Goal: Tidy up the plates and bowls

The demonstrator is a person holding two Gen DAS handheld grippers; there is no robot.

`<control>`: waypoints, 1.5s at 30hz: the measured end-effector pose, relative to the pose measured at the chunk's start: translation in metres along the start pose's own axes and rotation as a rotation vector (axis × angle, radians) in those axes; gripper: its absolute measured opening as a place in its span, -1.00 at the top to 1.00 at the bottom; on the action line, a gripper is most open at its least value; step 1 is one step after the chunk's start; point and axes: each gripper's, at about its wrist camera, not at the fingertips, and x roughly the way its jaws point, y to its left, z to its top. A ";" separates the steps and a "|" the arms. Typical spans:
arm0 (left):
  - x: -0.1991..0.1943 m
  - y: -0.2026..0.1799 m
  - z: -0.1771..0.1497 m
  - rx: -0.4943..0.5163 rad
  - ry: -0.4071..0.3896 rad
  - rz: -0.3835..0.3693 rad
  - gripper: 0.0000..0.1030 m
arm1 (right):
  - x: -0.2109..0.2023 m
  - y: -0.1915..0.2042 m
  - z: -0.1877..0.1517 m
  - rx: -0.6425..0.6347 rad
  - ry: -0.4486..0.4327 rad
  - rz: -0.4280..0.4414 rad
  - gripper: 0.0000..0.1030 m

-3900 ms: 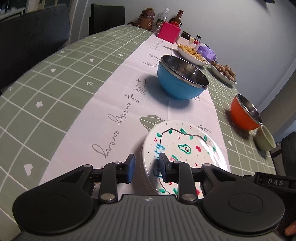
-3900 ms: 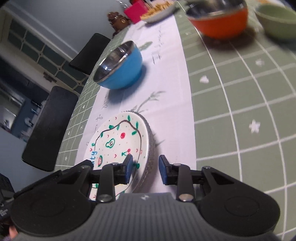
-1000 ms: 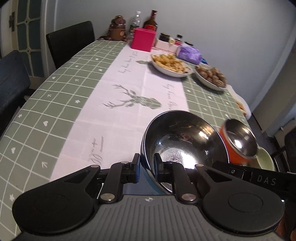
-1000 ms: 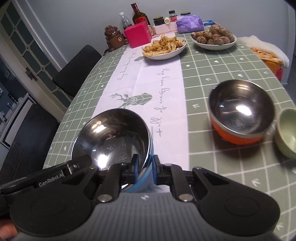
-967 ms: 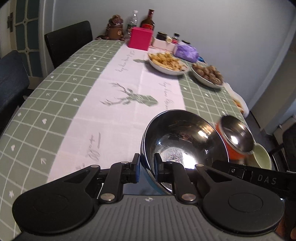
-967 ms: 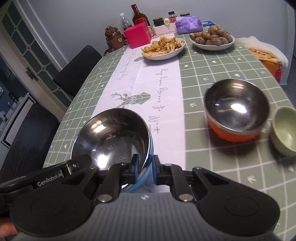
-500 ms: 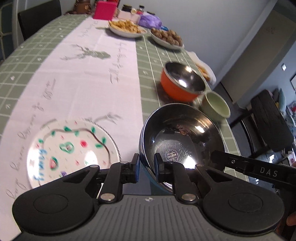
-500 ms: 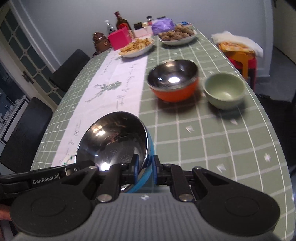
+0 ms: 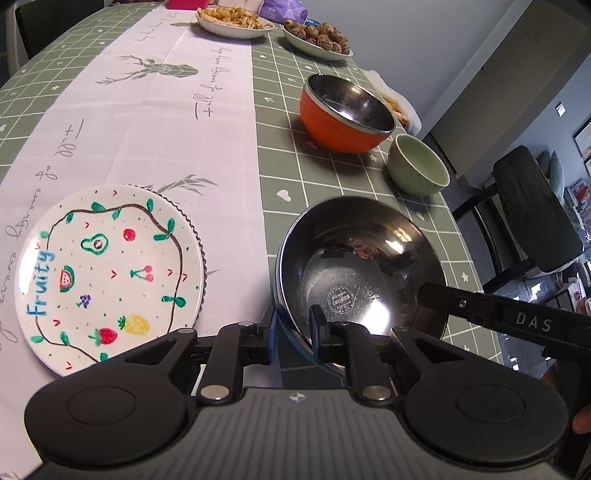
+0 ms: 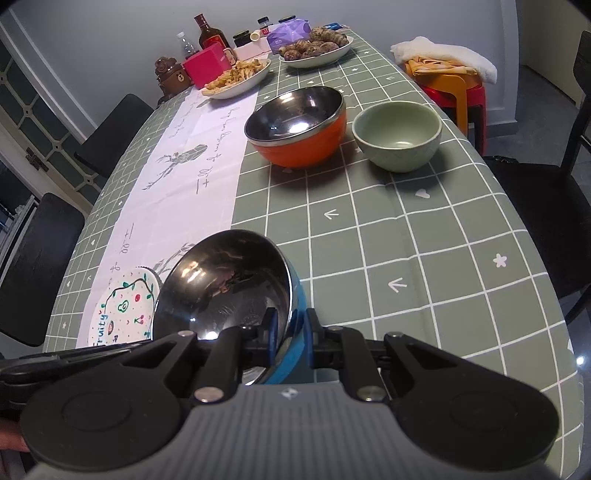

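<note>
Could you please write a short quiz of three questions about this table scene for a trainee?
1. True or false: both grippers are clamped on the rim of the blue bowl.
2. Which sits nearest the orange bowl? A) the fruit plate B) the green bowl C) the fries dish
3. Fill in: the fruit plate lies on the white ____.

Key: 1 true, left gripper and right gripper; 2 B; 3 runner.

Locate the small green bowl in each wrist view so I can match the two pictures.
Left wrist: green bowl at right of centre, just right of and nearer than the orange bowl.
Right wrist: green bowl at upper right, right of the orange bowl.
Shared landmark: the orange bowl.
</note>
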 end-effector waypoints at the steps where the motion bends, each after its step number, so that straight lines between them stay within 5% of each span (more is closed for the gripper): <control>1: -0.001 -0.001 0.000 0.006 -0.006 0.006 0.62 | 0.001 0.000 0.000 0.000 0.003 -0.003 0.75; 17: 0.004 -0.005 0.004 0.072 -0.019 -0.046 0.50 | 0.008 -0.007 0.002 0.047 0.002 -0.022 0.68; 23: -0.004 -0.008 0.004 0.129 -0.090 -0.033 0.07 | 0.003 -0.006 0.004 0.041 -0.022 -0.013 0.55; 29: -0.014 -0.010 0.009 0.163 -0.153 -0.064 -0.06 | -0.003 -0.004 0.006 0.034 -0.065 -0.004 0.41; 45: -0.019 -0.004 0.075 0.139 -0.189 -0.077 -0.07 | -0.018 -0.003 0.062 0.069 -0.202 0.029 0.38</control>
